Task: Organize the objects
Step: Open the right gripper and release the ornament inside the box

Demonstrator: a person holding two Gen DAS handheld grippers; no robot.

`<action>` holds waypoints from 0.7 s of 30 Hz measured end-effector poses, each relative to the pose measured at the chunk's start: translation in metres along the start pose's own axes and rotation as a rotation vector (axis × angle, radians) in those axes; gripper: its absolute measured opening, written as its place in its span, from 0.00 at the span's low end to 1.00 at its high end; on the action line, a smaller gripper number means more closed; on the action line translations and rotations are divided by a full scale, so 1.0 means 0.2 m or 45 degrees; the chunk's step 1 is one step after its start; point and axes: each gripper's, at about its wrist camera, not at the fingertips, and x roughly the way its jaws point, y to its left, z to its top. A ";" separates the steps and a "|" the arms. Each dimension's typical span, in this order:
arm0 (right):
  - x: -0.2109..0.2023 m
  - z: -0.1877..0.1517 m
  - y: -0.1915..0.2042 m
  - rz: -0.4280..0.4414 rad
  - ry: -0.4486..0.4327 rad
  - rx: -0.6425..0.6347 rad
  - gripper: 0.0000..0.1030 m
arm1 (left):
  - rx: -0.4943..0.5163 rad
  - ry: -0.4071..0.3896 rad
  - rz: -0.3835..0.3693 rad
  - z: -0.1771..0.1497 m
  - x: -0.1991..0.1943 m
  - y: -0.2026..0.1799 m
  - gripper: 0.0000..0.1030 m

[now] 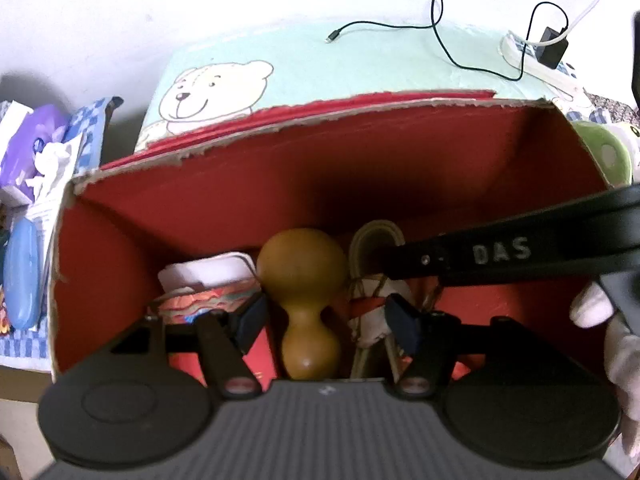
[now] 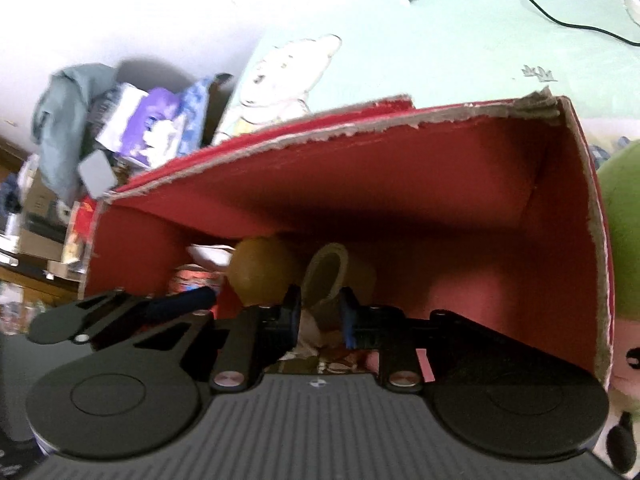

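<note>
Inside the red box (image 1: 360,184), both tongs (image 1: 326,320) (image 2: 320,314) gape; the gourd (image 1: 304,292) lies lengthwise, bulb toward the far wall.

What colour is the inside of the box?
Red; the box shows it best in the left wrist view.

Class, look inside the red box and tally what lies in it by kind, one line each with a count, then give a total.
Inside the red box:
Wooden gourd: 1
Roll of tape: 1
White cloth bundle with cords: 1
Colourful printed packet: 1
White card: 1
Total: 5 that can be told apart; both grippers hide part of the floor.
</note>
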 end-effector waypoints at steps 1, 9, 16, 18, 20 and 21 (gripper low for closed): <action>0.01 0.01 0.00 -0.030 0.005 0.001 0.25 | 0.015 0.004 -0.004 0.00 0.00 -0.01 0.66; 0.16 0.04 -0.01 -0.076 0.110 -0.038 0.23 | 0.054 0.002 -0.023 0.00 0.01 -0.02 0.64; 0.20 0.04 0.02 -0.087 0.200 -0.126 0.16 | 0.078 0.012 -0.014 0.01 0.01 -0.03 0.63; 0.20 0.04 0.02 -0.093 0.158 -0.092 0.22 | 0.073 0.012 -0.030 0.01 0.01 -0.03 0.65; 0.17 0.05 0.01 -0.086 0.132 -0.045 0.23 | 0.080 0.004 -0.027 0.01 0.01 -0.03 0.66; 0.16 0.04 0.01 -0.084 0.120 -0.028 0.24 | 0.083 0.002 -0.025 0.01 0.01 -0.03 0.66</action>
